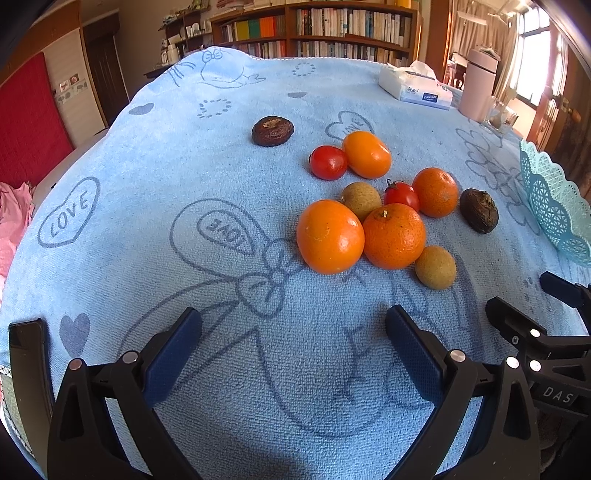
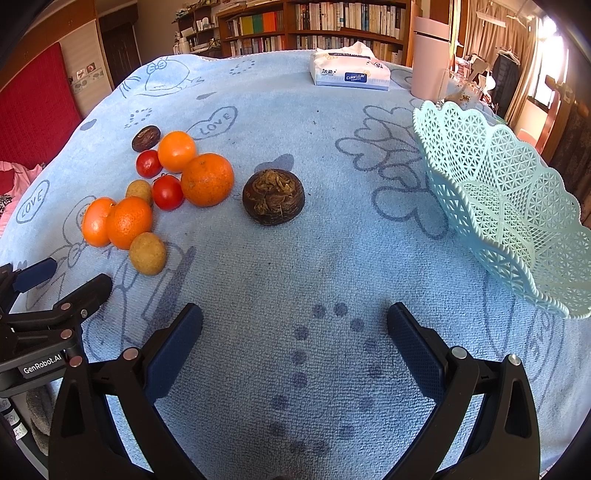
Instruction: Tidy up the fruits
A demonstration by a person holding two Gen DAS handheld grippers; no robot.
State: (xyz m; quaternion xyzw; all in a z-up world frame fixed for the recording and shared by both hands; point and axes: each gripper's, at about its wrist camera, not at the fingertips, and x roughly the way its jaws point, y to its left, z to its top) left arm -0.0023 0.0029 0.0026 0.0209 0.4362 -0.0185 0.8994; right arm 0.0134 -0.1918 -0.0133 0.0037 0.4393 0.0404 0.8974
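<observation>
A cluster of fruit lies on the blue towel: several oranges [image 1: 330,236] [image 2: 207,179], two cherry tomatoes [image 1: 328,162] [image 2: 167,192], two tan longans [image 1: 436,267] [image 2: 147,253]. One dark brown water chestnut [image 2: 273,196] [image 1: 479,210] sits apart to the right of the cluster, another [image 1: 272,130] [image 2: 146,138] at the far side. A pale blue lattice basket [image 2: 509,206] [image 1: 554,206] stands empty at the right. My left gripper [image 1: 293,332] is open, short of the oranges. My right gripper [image 2: 294,328] is open, short of the near chestnut.
The towel [image 1: 147,221] has cartoon and LOVE prints. A tissue pack [image 2: 350,72] [image 1: 415,86] and a pink cylinder [image 2: 430,55] [image 1: 480,85] stand at the far edge. Bookshelves [image 1: 314,29] line the back wall. Each gripper shows at the edge of the other's view.
</observation>
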